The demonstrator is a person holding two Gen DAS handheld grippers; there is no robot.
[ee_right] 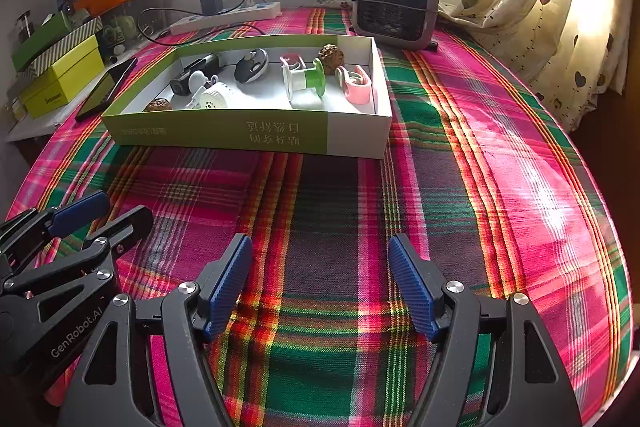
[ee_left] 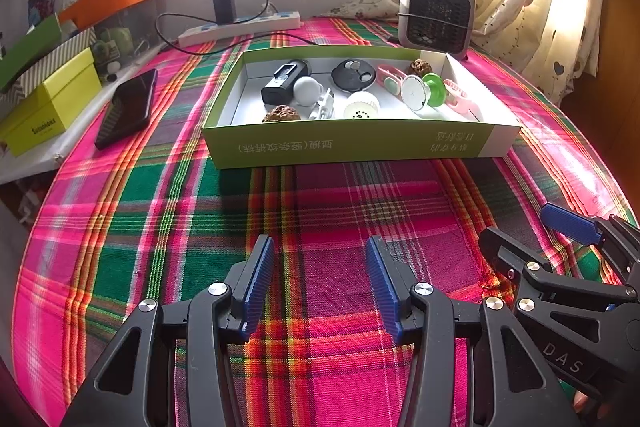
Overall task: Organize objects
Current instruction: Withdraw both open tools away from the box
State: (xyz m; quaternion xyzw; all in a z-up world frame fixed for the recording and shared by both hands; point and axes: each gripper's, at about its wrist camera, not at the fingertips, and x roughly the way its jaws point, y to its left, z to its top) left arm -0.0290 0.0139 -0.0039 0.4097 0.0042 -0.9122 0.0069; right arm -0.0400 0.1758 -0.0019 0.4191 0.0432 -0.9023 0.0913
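A shallow green and white box (ee_left: 352, 145) (ee_right: 248, 135) stands on the plaid tablecloth at mid-table. In it lie a black device (ee_left: 284, 81) (ee_right: 194, 73), a white ball-shaped item (ee_left: 306, 90), a black round disc (ee_left: 353, 75) (ee_right: 251, 65), a white cap (ee_left: 361, 105) (ee_right: 216, 97), a green and white spool (ee_left: 426, 91) (ee_right: 304, 79), pink clips (ee_left: 456, 97) (ee_right: 354, 83) and two brown walnuts (ee_left: 281, 114) (ee_right: 331, 58). My left gripper (ee_left: 320, 247) is open and empty, near the front. My right gripper (ee_right: 320, 247) is open and empty beside it.
A black phone (ee_left: 128, 107) (ee_right: 106, 89) lies left of the box. A small heater (ee_left: 438, 13) (ee_right: 394, 1) and a power strip (ee_left: 240, 27) (ee_right: 228, 15) stand at the back. Green boxes (ee_left: 48, 99) are stacked at left. A curtain (ee_right: 560, 7) hangs at right.
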